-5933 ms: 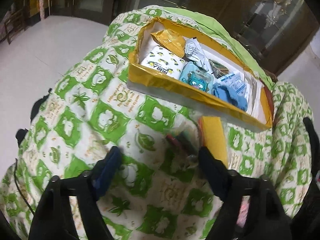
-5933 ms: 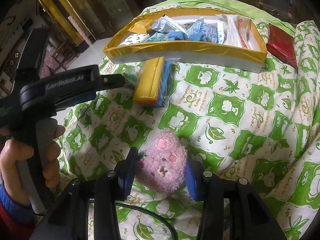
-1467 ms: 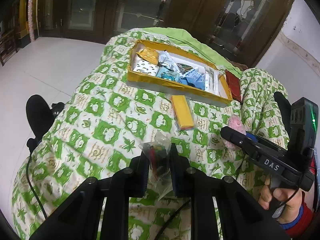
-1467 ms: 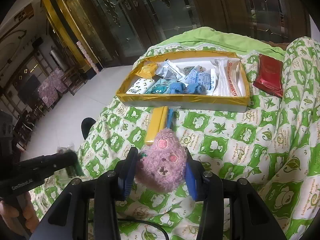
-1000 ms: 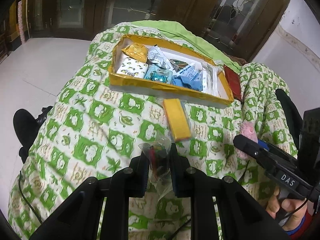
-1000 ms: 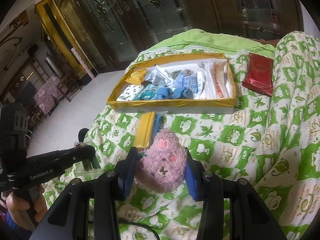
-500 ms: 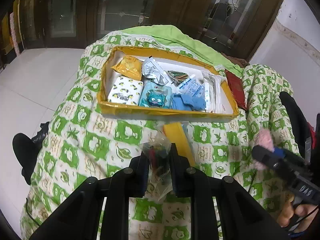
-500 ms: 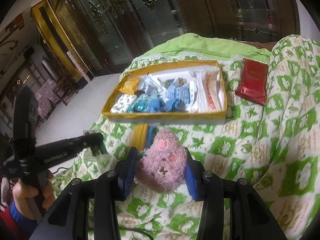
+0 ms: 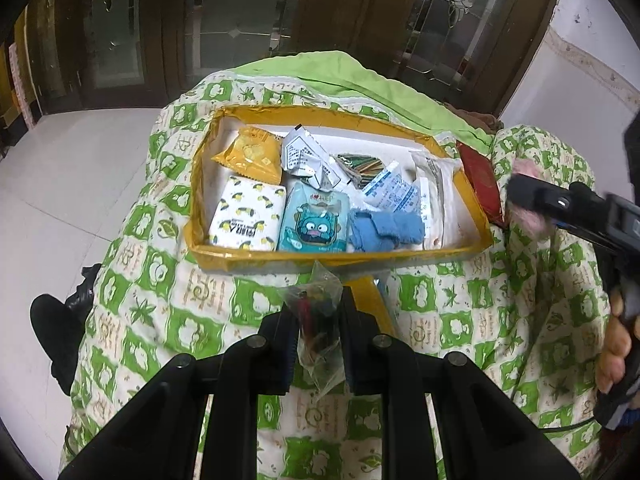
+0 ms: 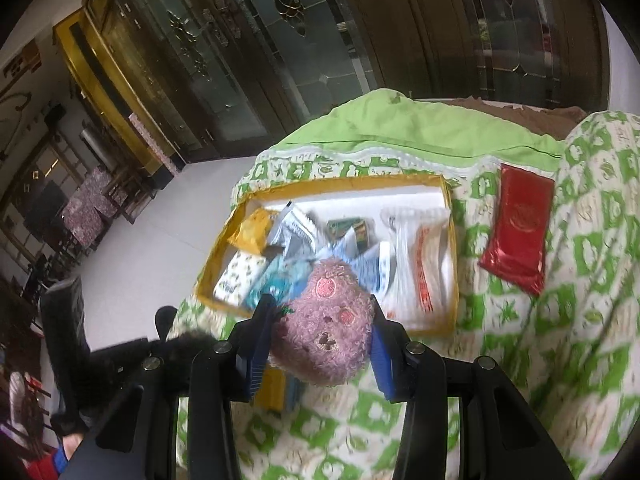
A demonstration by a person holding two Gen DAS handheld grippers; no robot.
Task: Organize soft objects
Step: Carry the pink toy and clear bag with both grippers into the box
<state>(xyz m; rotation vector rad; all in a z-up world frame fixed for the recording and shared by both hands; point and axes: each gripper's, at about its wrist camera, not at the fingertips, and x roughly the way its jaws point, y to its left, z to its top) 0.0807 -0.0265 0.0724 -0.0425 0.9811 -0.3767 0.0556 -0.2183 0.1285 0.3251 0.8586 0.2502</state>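
Note:
A shallow yellow-rimmed box [image 9: 336, 258] lies on the green-and-white quilt [image 9: 168, 320] and holds several soft packets and a blue cloth [image 9: 384, 230]. My left gripper [image 9: 318, 320] is shut on a small clear bag of coloured bits [image 9: 318, 316], held above the quilt just short of the box's near rim. My right gripper [image 10: 320, 332] is shut on a pink plush toy [image 10: 326, 320], held above the box's near rim [image 10: 448, 326]. The right gripper also shows at the right of the left wrist view [image 9: 560, 208].
A yellow flat pack [image 9: 368, 304] lies on the quilt just before the box. A red packet [image 10: 518, 234] lies to the right of the box. White floor [image 9: 60, 184] and dark glass doors [image 10: 280, 40] surround the quilt-covered surface.
Both grippers have moved forward toward the box with their loads. The plush toy now hangs over the box's near rim; the clear bag is closer to it.

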